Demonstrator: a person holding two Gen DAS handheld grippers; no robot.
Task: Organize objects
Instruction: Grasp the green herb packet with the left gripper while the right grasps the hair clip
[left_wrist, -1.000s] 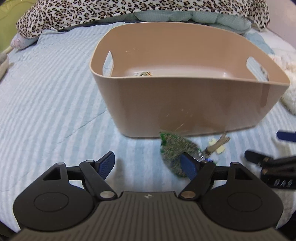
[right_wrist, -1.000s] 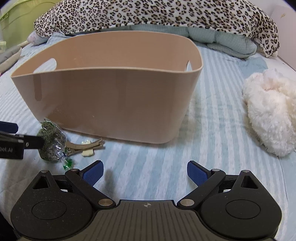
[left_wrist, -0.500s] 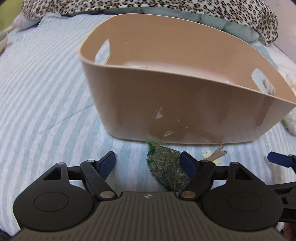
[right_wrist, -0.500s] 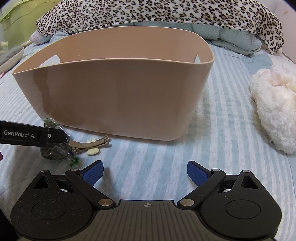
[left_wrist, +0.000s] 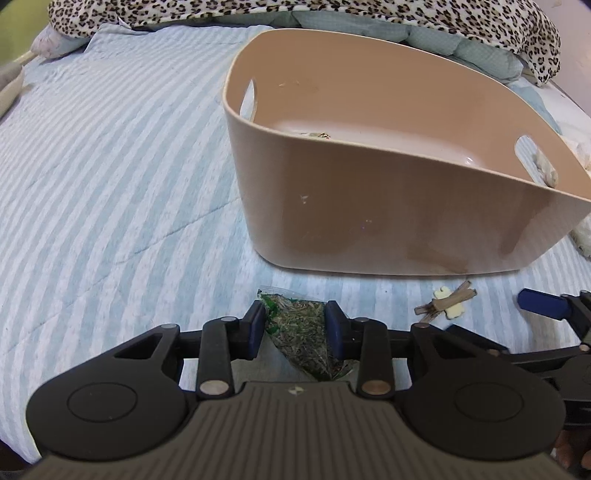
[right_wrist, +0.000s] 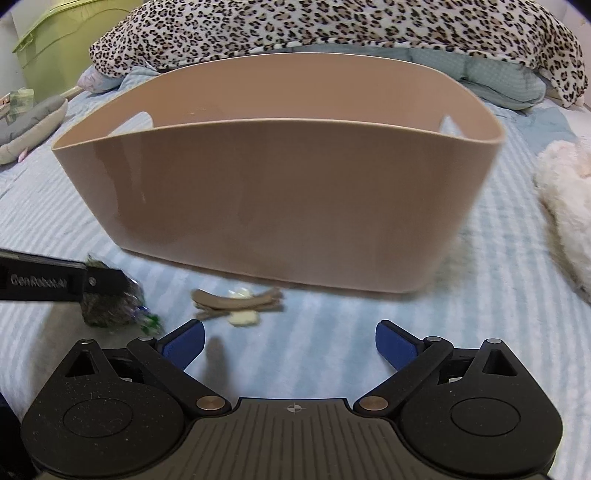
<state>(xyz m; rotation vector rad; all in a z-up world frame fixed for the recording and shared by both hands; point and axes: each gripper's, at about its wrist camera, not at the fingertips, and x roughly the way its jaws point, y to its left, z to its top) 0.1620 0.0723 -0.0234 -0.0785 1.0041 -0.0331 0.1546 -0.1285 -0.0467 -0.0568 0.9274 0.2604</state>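
Observation:
A clear bag of dried green herbs (left_wrist: 301, 332) lies on the striped bedspread in front of a tan plastic basket (left_wrist: 369, 221). My left gripper (left_wrist: 295, 326) is down over the bag, its jaws closing, and both blue pads touch the bag's sides. In the right wrist view a black finger (right_wrist: 103, 282) of that gripper covers part of the bag (right_wrist: 107, 308). A brown hair clip with a cream bow (right_wrist: 236, 301) lies just right of the bag. My right gripper (right_wrist: 290, 341) stands open just short of the clip, holding nothing. A small item (left_wrist: 317, 134) lies inside the basket.
A white fluffy thing (right_wrist: 565, 206) lies right of the basket (right_wrist: 277, 203). Leopard-print bedding (right_wrist: 332, 26) is piled behind it. A green bin (right_wrist: 62, 40) and a grey cushion (right_wrist: 29, 125) sit at the far left. Striped bedspread (left_wrist: 110, 184) stretches to the left.
My left gripper's jaws have narrowed from wide open onto the herb bag. The right gripper has shifted left, so the hair clip now lies straight ahead of it.

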